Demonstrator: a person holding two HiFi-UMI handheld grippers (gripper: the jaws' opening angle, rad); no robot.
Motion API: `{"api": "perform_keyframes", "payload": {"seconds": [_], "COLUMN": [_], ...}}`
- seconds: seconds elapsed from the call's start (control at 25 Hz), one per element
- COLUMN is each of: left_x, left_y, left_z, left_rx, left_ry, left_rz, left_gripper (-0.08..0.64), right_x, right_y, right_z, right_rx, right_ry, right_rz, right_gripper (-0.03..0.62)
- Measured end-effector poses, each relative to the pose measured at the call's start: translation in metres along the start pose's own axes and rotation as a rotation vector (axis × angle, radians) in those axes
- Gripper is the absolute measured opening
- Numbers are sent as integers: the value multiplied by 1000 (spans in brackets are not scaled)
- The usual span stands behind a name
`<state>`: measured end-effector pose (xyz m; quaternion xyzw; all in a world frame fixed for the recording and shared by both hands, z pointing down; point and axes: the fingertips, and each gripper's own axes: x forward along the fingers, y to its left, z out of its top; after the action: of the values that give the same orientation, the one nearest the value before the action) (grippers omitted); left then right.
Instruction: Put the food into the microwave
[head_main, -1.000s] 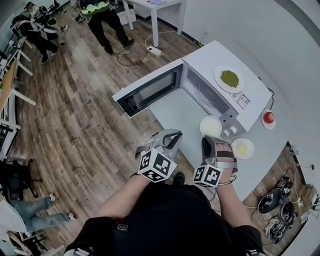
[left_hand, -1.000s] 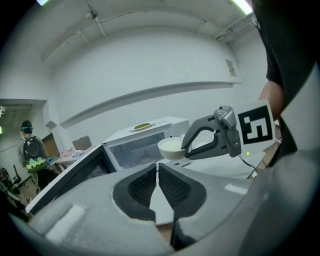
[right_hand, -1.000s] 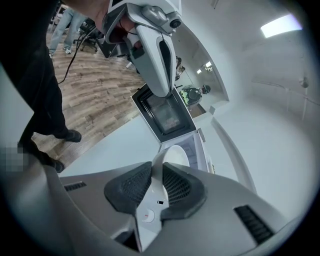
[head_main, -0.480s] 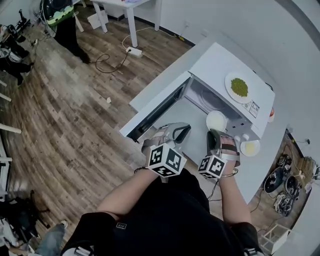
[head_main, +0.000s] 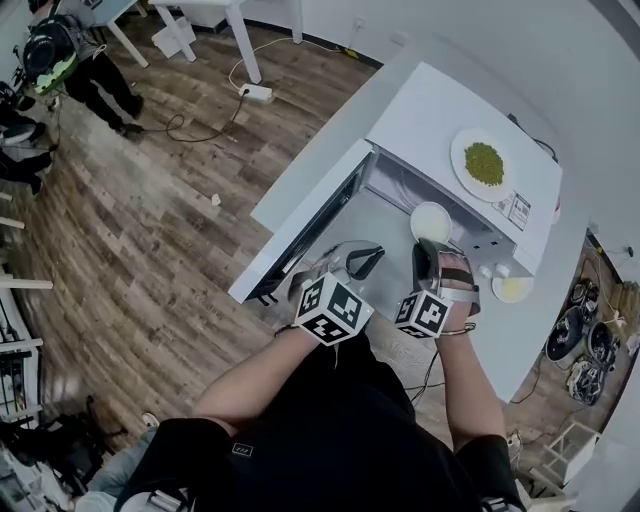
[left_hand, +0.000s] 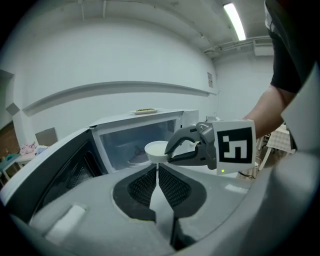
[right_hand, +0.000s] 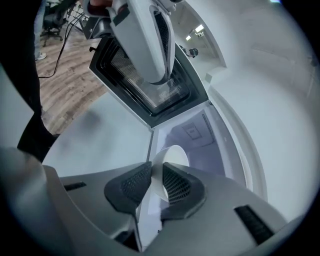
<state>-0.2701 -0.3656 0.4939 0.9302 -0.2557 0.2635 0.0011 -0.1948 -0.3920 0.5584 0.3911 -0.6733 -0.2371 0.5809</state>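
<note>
The white microwave (head_main: 455, 130) stands on the table with its door (head_main: 300, 230) swung wide open. My right gripper (head_main: 428, 250) is shut on the rim of a white bowl (head_main: 432, 222), which hangs at the mouth of the cavity (head_main: 395, 195). In the right gripper view the bowl (right_hand: 172, 160) sits edge-on between the pads, with the cavity (right_hand: 195, 137) just beyond. My left gripper (head_main: 365, 258) hovers shut and empty beside it, over the table in front of the door. From the left gripper view, the bowl (left_hand: 156, 149) shows level in the right gripper (left_hand: 172, 152).
A plate of green food (head_main: 483, 160) rests on top of the microwave. A small bowl of pale yellow food (head_main: 512, 289) sits on the table (head_main: 520, 340) right of the control panel. People stand far off on the wooden floor (head_main: 150, 200).
My right gripper has carried the white bowl from in front of the control panel to the cavity mouth. The left gripper came along beside it, and the head view has shifted.
</note>
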Motion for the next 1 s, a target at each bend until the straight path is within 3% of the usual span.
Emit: {"api": "perform_keyframes", "payload": {"seconds": [0.68, 1.0], "left_x": [63, 77], "left_y": [26, 30], "left_z": [12, 1], "left_rx": [40, -28], "left_ry": [39, 84], "left_rz": [-56, -93], "left_gripper": [21, 21], "right_x": [78, 104], "right_y": [-24, -26], "right_z": [-20, -22], "right_rx": [47, 44], "right_ry": [57, 58], "right_rz": [41, 67], "right_gripper": [80, 80]}}
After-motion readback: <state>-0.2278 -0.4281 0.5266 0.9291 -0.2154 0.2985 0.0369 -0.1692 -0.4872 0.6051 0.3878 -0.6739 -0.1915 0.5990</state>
